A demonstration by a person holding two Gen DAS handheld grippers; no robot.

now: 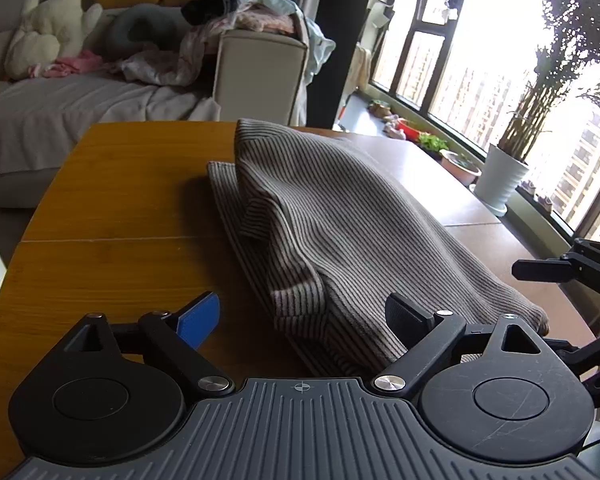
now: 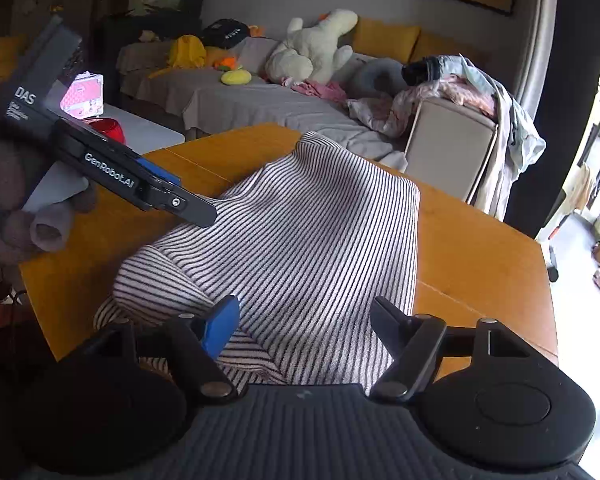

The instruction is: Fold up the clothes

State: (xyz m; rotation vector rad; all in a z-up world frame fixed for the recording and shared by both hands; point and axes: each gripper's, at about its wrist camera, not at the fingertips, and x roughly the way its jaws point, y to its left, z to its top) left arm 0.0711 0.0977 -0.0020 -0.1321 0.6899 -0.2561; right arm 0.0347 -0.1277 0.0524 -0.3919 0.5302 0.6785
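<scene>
A striped garment (image 1: 340, 232) lies folded into a thick bundle on a wooden surface (image 1: 120, 208), with both tools open above its near edge.

The left wrist view alone takes in the window side of the room: tall panes, a white pot (image 1: 500, 182) with a feathery plant on the sill, and smaller pots along the ledge. It also catches part of the right tool (image 1: 572, 272) coming in at the right border, just past the garment's near corner. The right wrist view alone shows the sofa (image 2: 260, 100) in full, with a white plush toy (image 2: 312, 52), yellow cushions and framed pictures on the wall. It also shows the left tool (image 2: 204, 216) from the side, reaching in from the left with its tip over the garment, and a gloved hand (image 2: 32, 216) wrapped around its handle.

From its own camera, the left tool (image 1: 304, 316) stands with jaws wide apart and nothing gripped: the blue-padded finger is over bare wood left of the bundle, the black finger over the cloth, so the garment's left edge lies between them. The right tool (image 2: 304, 324) is likewise open and empty, both fingers over the striped cloth at its near end, the blue pad beside a rounded fold.

Both tools point forward and down across the surface toward the sofa. A pile of clothes (image 1: 256, 12) sits heaped on the sofa arm behind the garment.
</scene>
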